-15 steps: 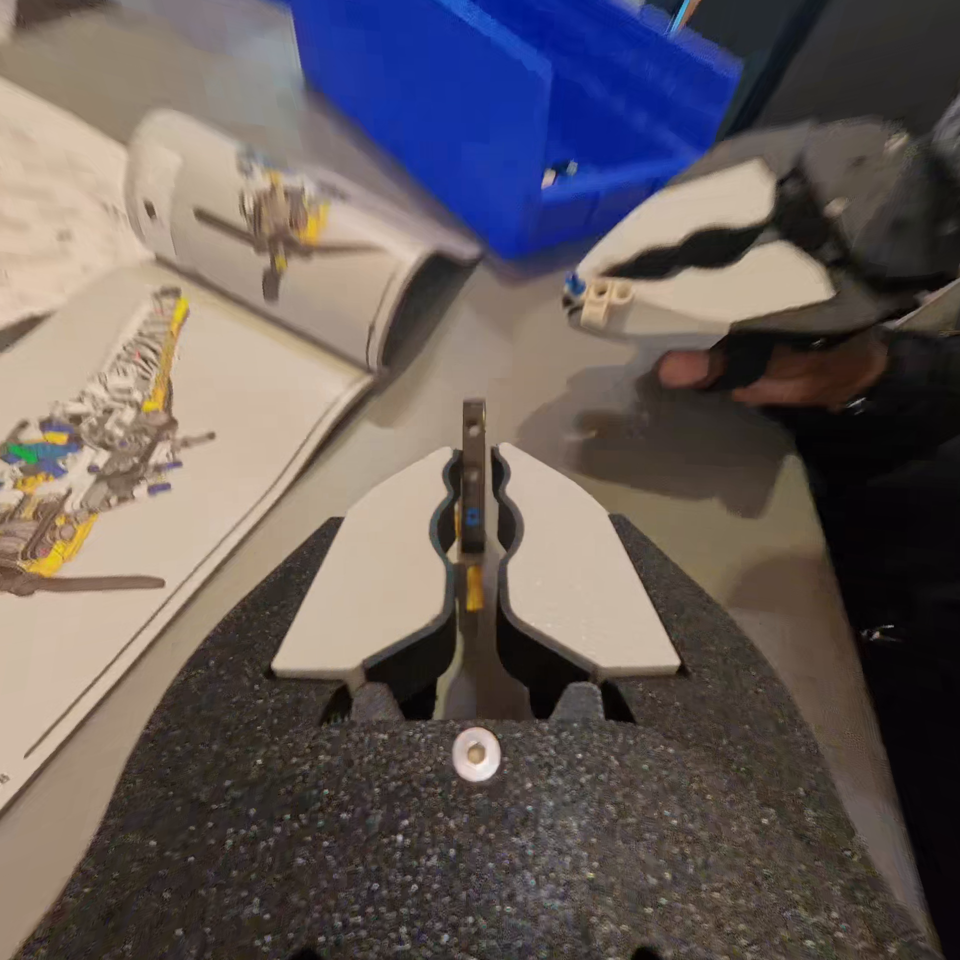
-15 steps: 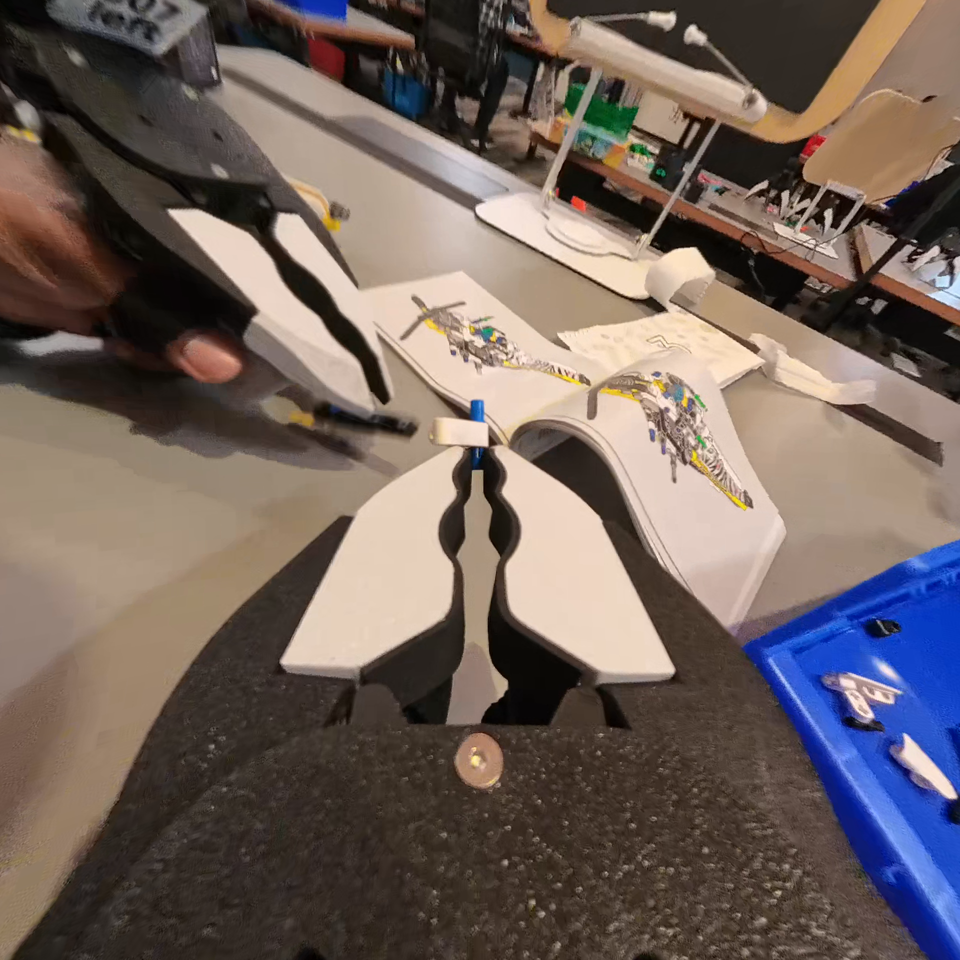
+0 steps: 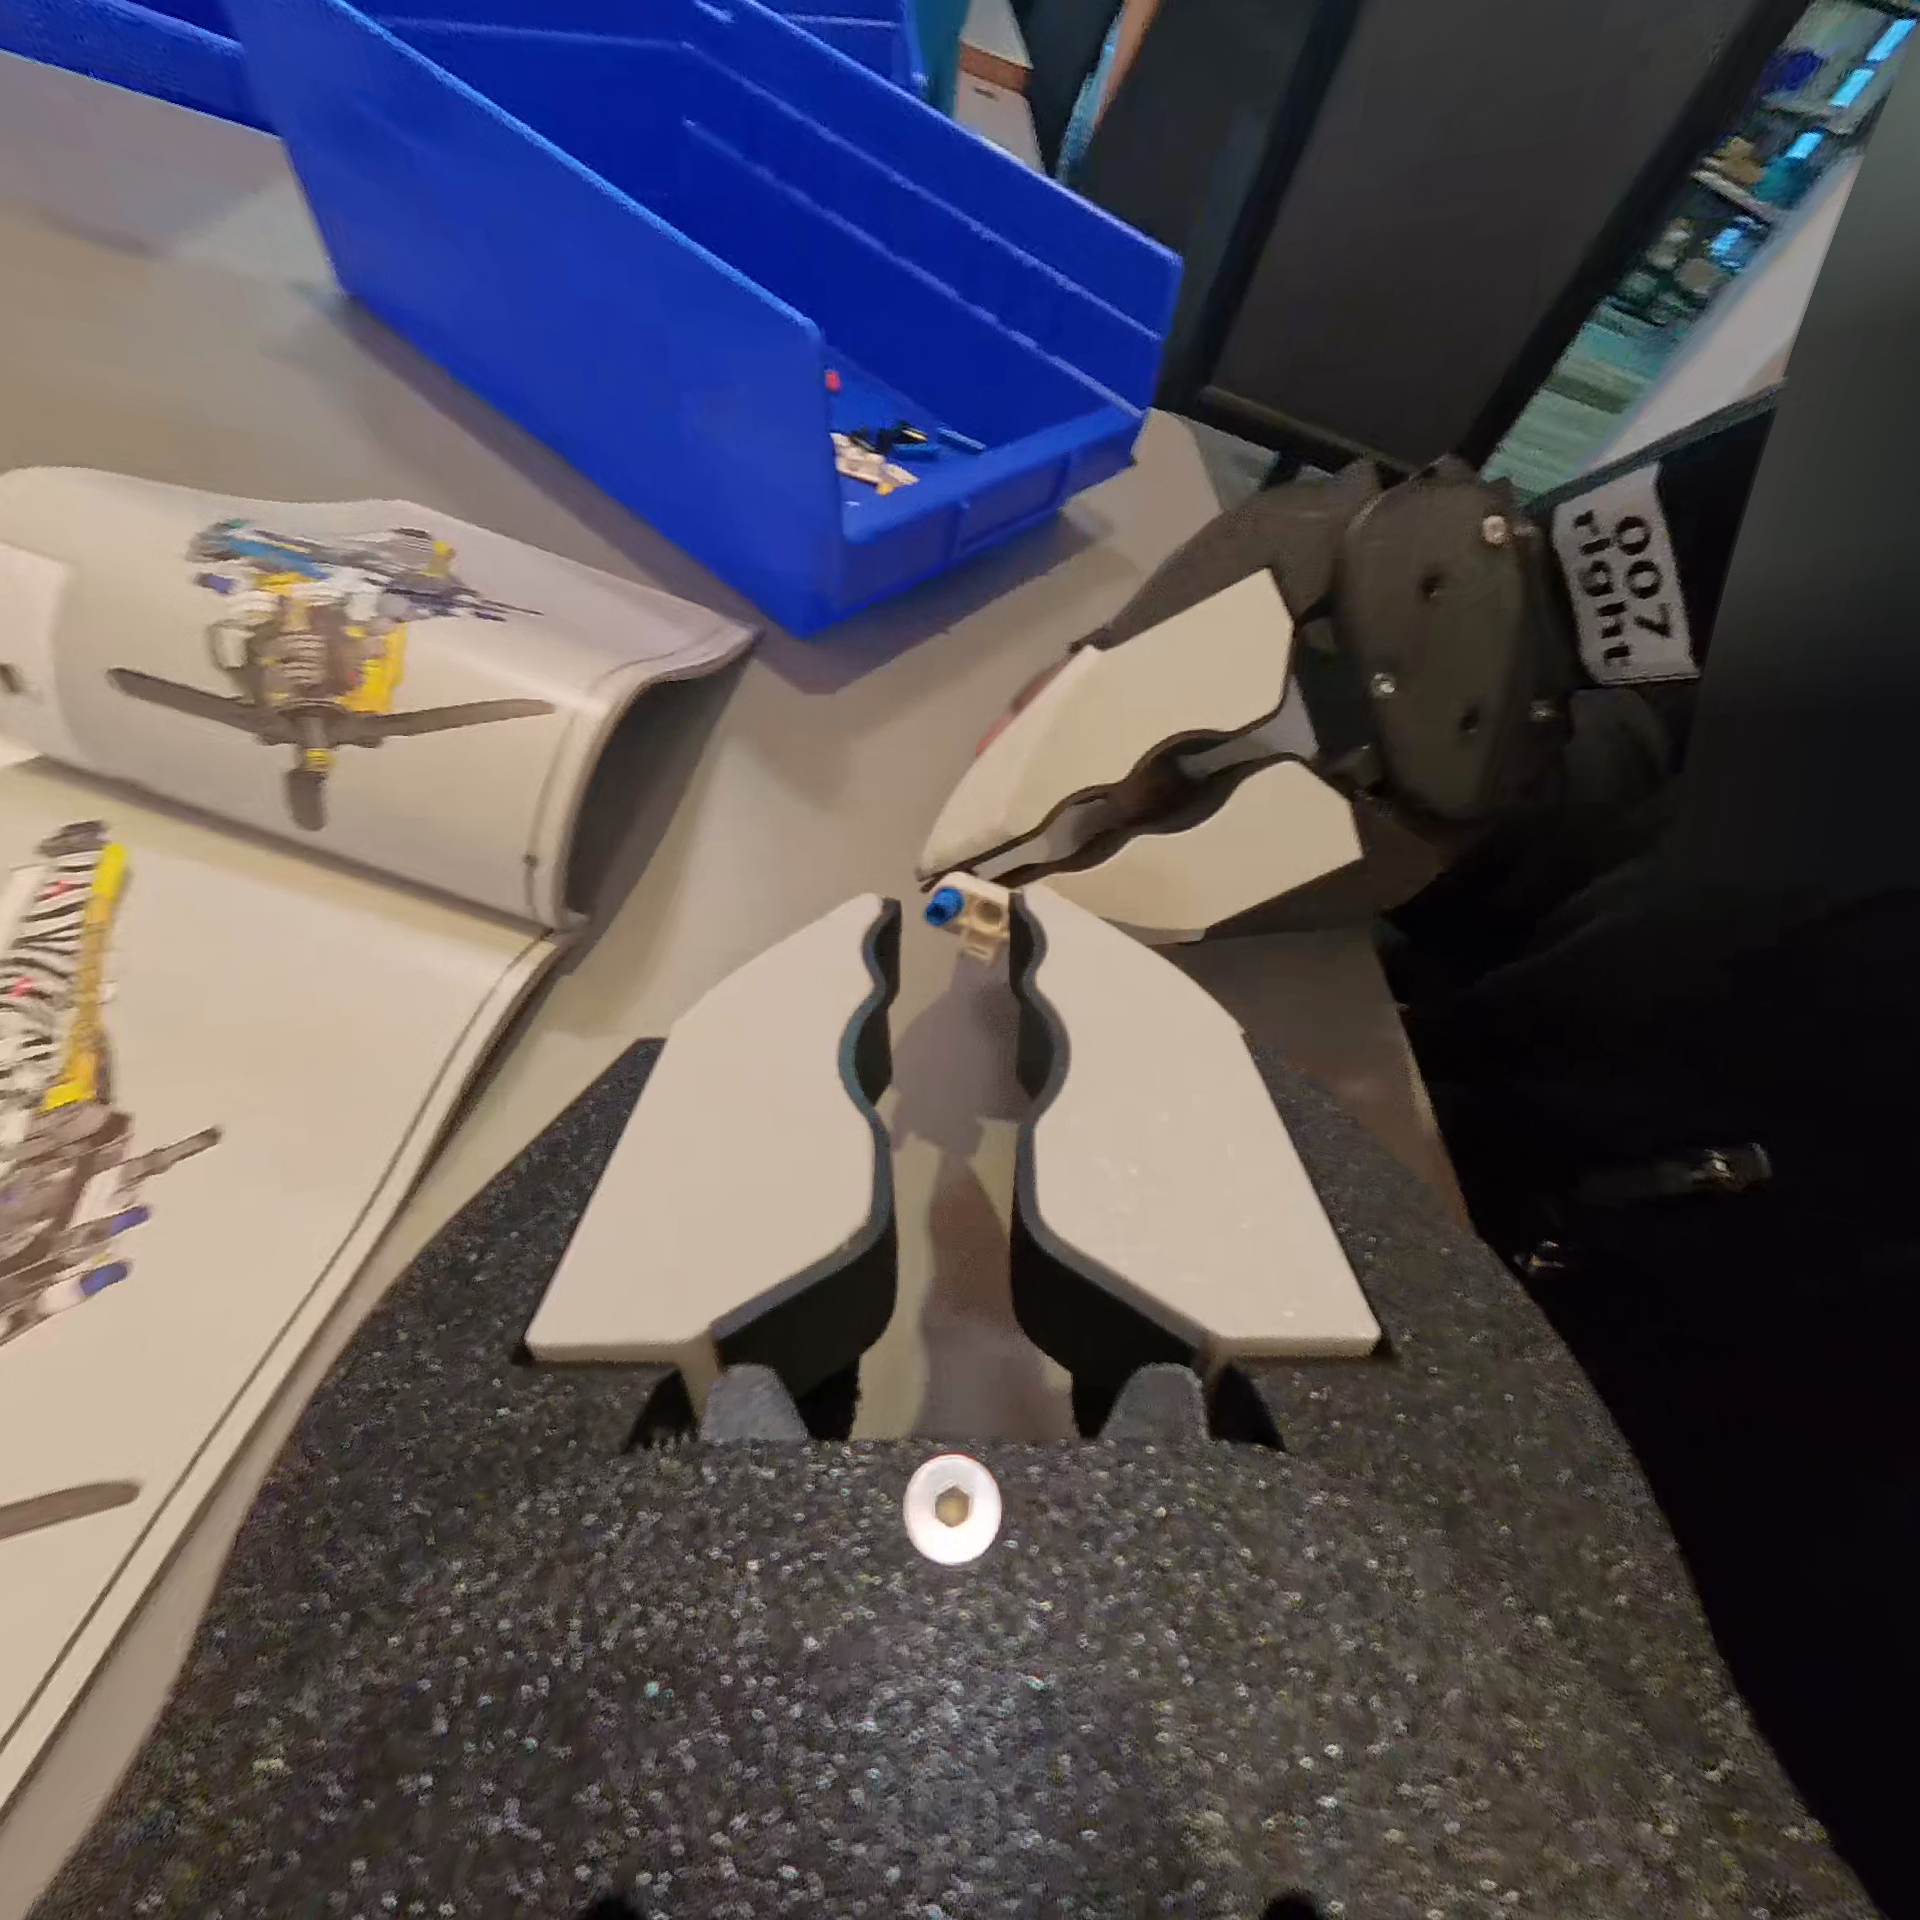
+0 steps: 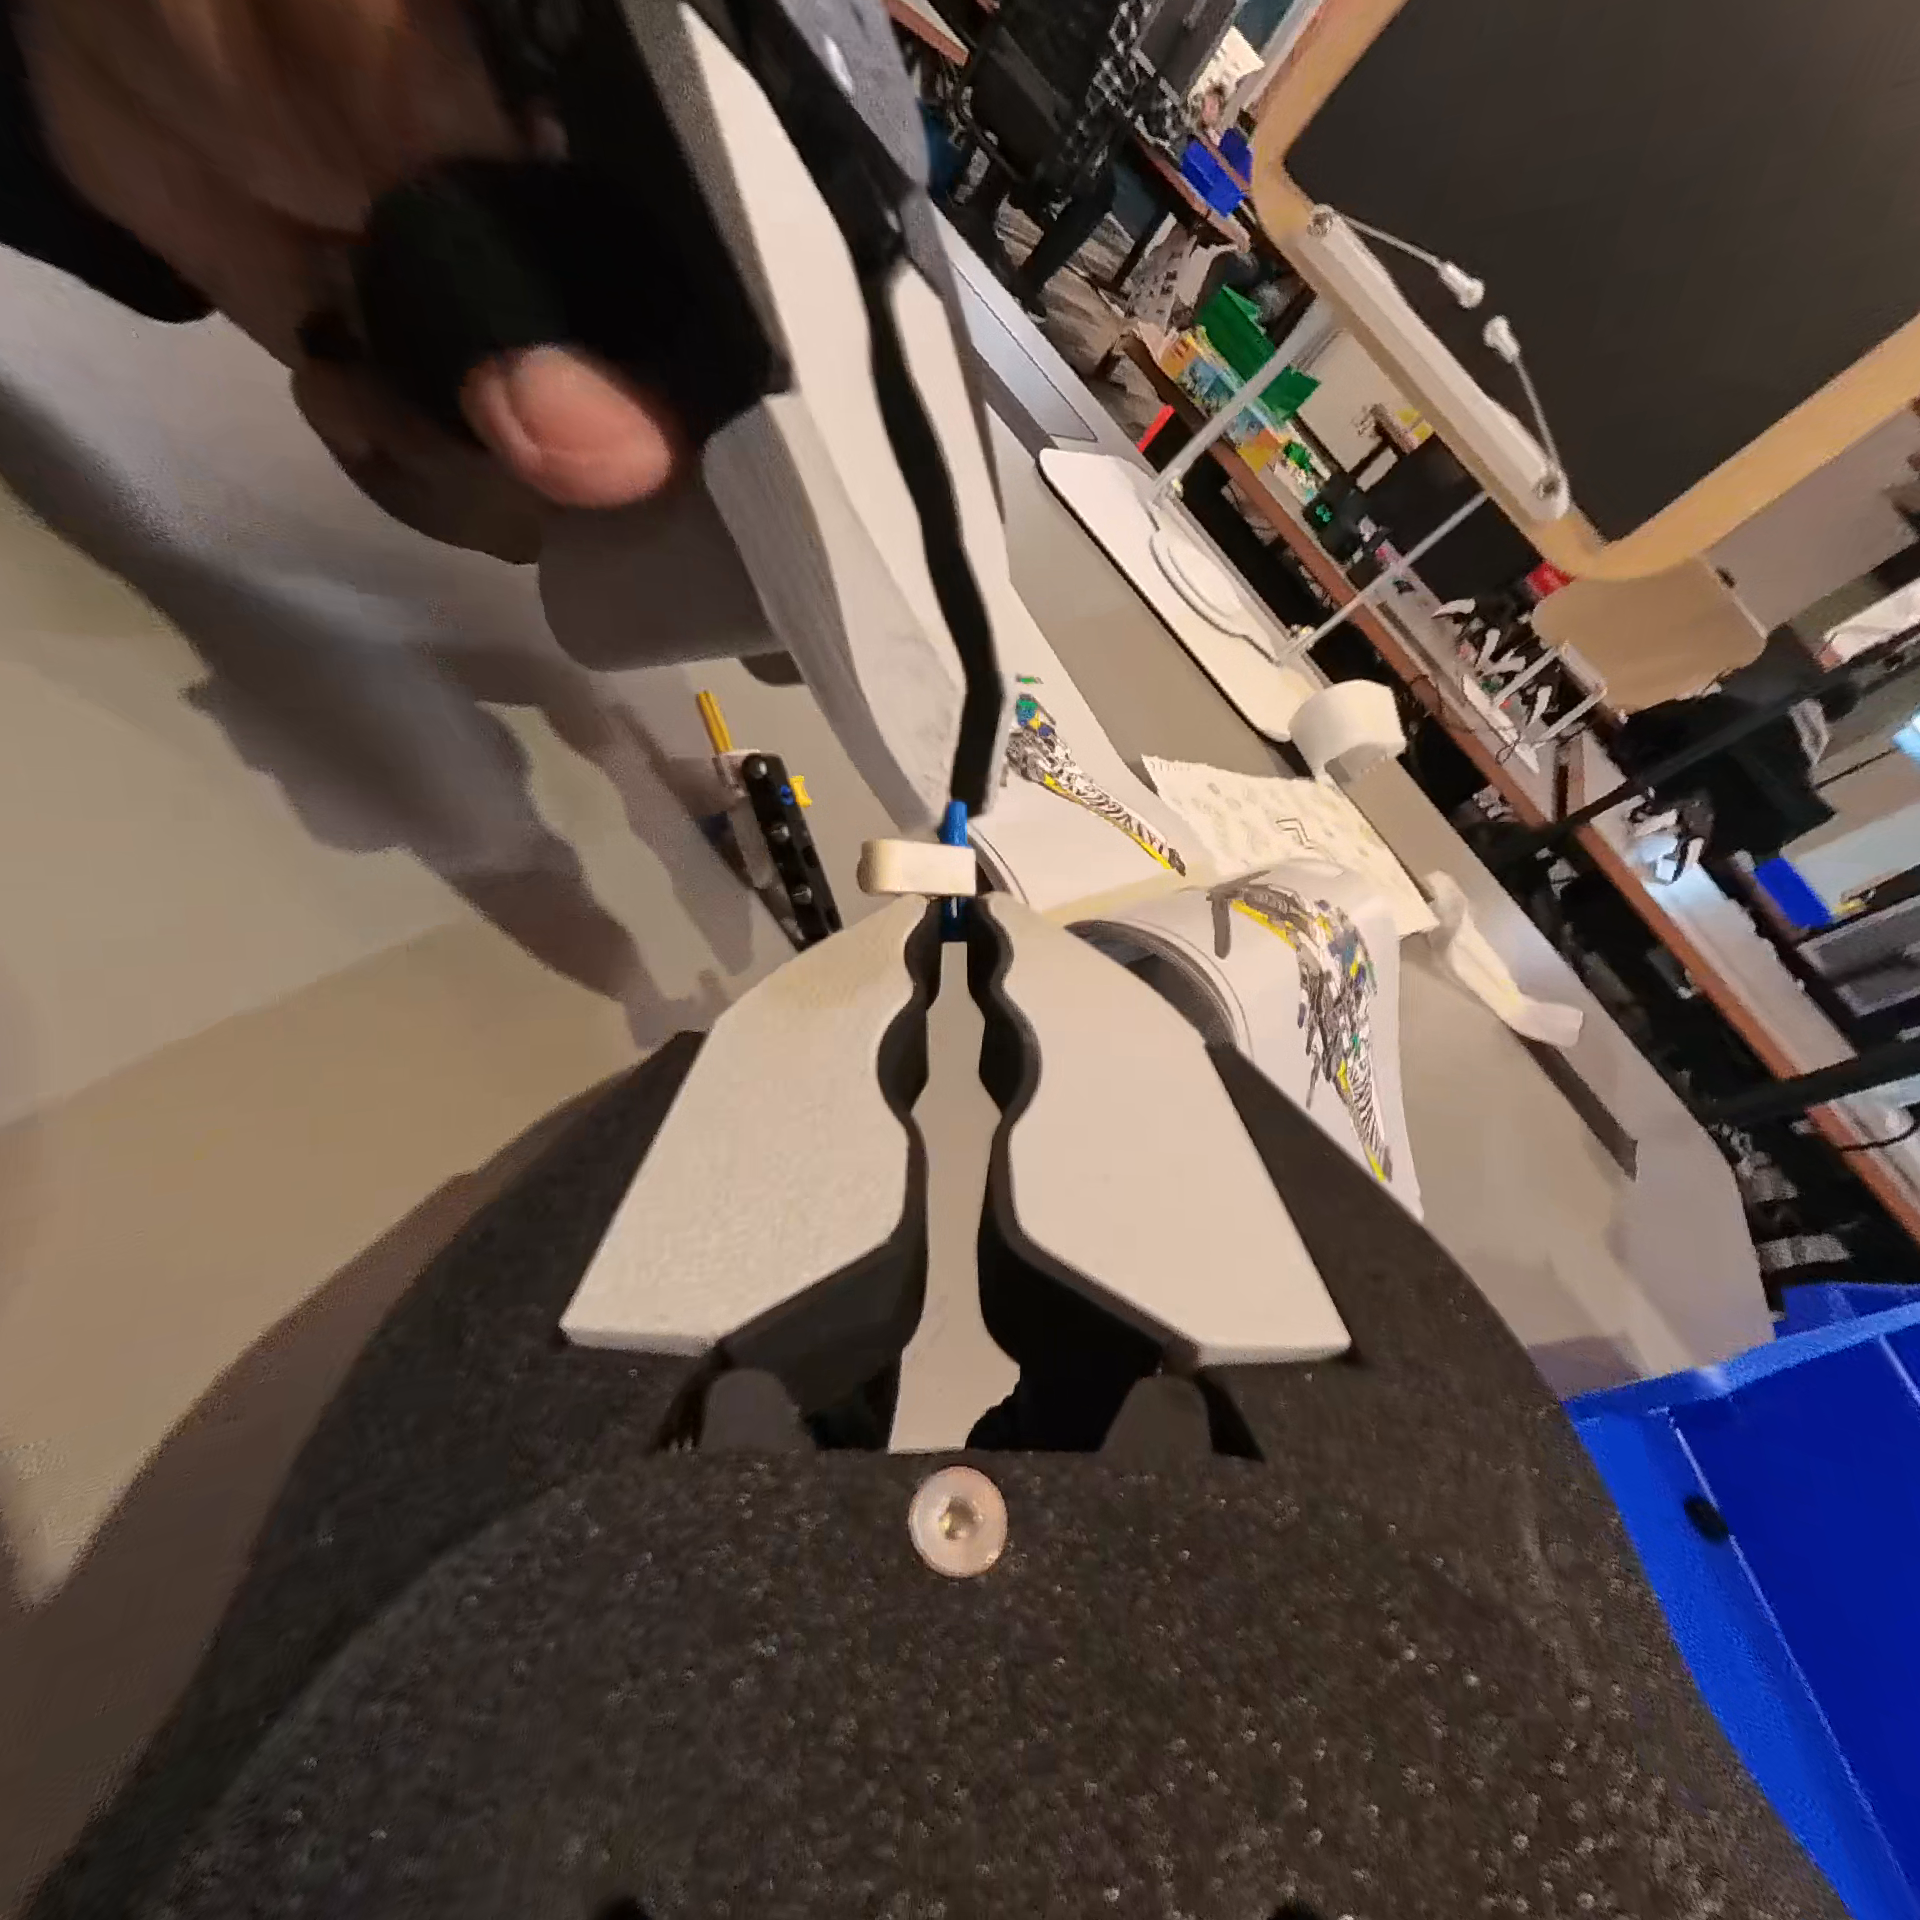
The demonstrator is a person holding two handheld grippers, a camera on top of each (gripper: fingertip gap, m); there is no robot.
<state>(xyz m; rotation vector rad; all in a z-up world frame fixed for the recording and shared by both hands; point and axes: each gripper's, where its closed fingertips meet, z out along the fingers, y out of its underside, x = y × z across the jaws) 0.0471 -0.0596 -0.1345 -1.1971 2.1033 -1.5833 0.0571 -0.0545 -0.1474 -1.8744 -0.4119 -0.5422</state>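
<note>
Pinching a blue pin [image 4: 951, 826] between the closed fingertips of the right gripper [image 4: 951, 914], with a small cream connector [image 4: 914, 868] threaded on the pin just past those tips. Held up off the grey table [image 3: 810, 748], right at the mouth of the left gripper [image 3: 953, 904]. Left fingers [image 3: 790, 1091] spread apart, straddling connector and pin; clear daylight on the pin's side, connector just beside the other finger, contact there impossible to settle. Nothing clamped on that side.

Lying on the table beyond: a black holed beam [image 4: 774, 821] joined to a pale block and a yellow axle, apart from both grippers. Further out, an open instruction booklet [image 3: 260, 1039] with curled pages, and a blue parts bin [image 3: 623, 312] holding a few loose small pieces. At the table's far edge, a white desk lamp [image 4: 1195, 540] and a white roll [image 4: 1345, 717]; behind, cluttered workbenches in a dim workshop.
</note>
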